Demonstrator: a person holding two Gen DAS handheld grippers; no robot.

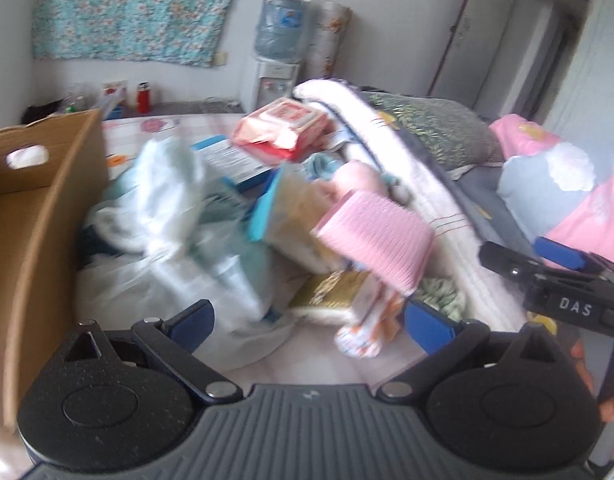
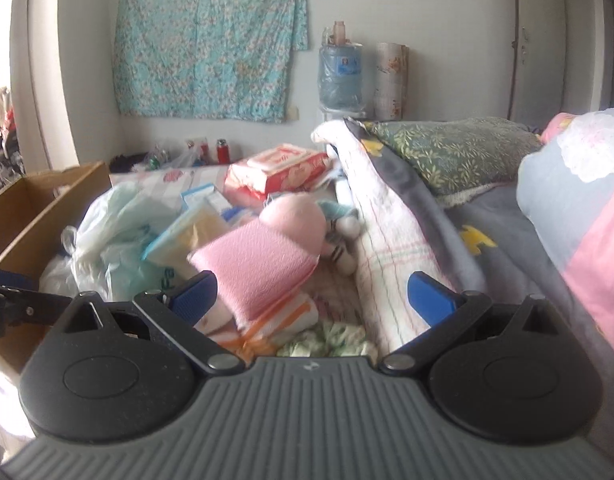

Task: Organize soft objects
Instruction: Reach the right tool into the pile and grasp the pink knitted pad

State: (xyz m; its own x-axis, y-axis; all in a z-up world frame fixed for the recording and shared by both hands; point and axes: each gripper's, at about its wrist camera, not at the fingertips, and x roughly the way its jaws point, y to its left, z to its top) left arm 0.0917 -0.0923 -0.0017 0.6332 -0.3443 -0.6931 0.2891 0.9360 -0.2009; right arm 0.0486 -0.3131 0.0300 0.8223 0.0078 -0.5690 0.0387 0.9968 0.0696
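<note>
1. A folded pink cloth lies on top of a heap of soft things on the bed, tilted, near the middle of the heap.
2. Just behind the pink cloth sits a pink plush toy, touching its far edge.
3. Under the near edge of the pink cloth is an orange-and-white striped cloth, and beside that a crumpled green-and-white fabric.
4. To the left of the pink cloth is a flat yellow packet with a blue edge, leaning against it, then a pile of pale plastic bags.
5. Further left of the bags stands an open cardboard box with a hand hole in its end wall.
6. Behind the pink cloth, past the plush toy, lies a red-and-white pack of wipes.
7. To the right of the pink cloth runs a rolled white quilt, then a green leaf-print pillow and a pink and grey bedcover.
8. The left gripper hovers in front of the heap, its blue fingers wide apart and holding nothing.
9. The right gripper hovers just before the pink cloth, its blue fingers spread wide; the left one sits close to the cloth, but whether they touch is unclear.
10. On the far wall hangs a teal flowered cloth, with a water dispenser beside it.
</note>
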